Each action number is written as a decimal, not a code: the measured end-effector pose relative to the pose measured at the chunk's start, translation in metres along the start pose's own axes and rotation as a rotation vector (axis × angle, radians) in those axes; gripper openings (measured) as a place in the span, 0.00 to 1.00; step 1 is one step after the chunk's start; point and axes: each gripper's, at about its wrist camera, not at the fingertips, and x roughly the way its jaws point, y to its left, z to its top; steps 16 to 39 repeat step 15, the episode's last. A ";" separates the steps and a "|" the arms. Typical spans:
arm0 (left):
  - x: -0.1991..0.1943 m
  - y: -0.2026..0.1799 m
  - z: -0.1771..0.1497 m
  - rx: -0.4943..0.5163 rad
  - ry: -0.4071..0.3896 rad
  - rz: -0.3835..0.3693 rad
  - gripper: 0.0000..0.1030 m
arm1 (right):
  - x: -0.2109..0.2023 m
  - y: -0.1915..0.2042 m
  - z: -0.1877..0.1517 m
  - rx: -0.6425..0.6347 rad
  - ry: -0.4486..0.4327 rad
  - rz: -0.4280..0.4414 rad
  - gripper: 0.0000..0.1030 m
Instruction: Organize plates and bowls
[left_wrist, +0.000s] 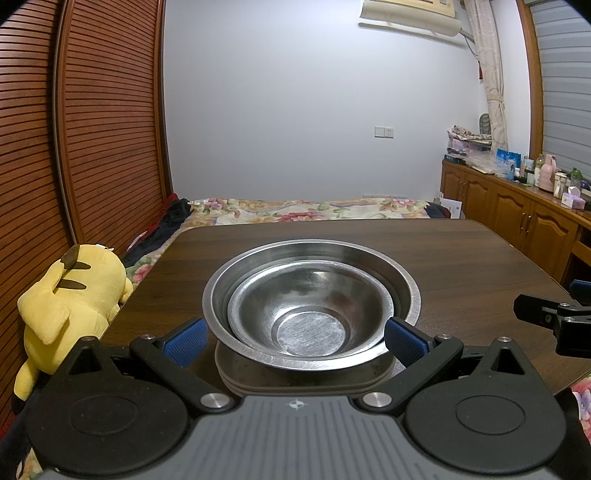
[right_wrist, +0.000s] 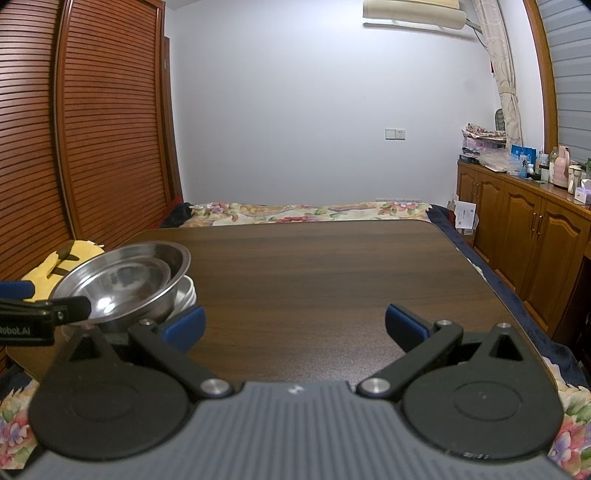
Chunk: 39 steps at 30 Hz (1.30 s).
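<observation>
A small steel bowl (left_wrist: 306, 314) sits nested inside a larger steel bowl (left_wrist: 402, 291), and both rest on a stack of plates (left_wrist: 306, 382) on the dark wooden table (left_wrist: 461, 258). My left gripper (left_wrist: 295, 338) is open, with its blue pads either side of the stack's near edge. In the right wrist view the nested bowls (right_wrist: 125, 280) and the white plates (right_wrist: 186, 295) stand at the left. My right gripper (right_wrist: 293, 323) is open over bare table, holding nothing. The left gripper (right_wrist: 40, 308) shows at that view's left edge.
A yellow plush toy (left_wrist: 70, 295) lies off the table's left edge by a slatted wooden wardrobe (left_wrist: 92, 129). A bed with a floral cover (left_wrist: 295, 210) lies beyond the table. Wooden cabinets (left_wrist: 517, 214) with bottles stand at the right.
</observation>
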 end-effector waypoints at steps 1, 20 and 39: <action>0.000 0.000 0.000 0.000 0.000 -0.001 1.00 | 0.000 0.000 0.000 0.000 0.000 0.000 1.00; 0.000 0.000 -0.001 0.001 0.002 -0.004 1.00 | 0.001 0.000 0.000 -0.001 0.001 0.001 1.00; 0.000 0.000 -0.001 0.001 0.002 -0.004 1.00 | 0.001 0.000 0.000 -0.001 0.001 0.001 1.00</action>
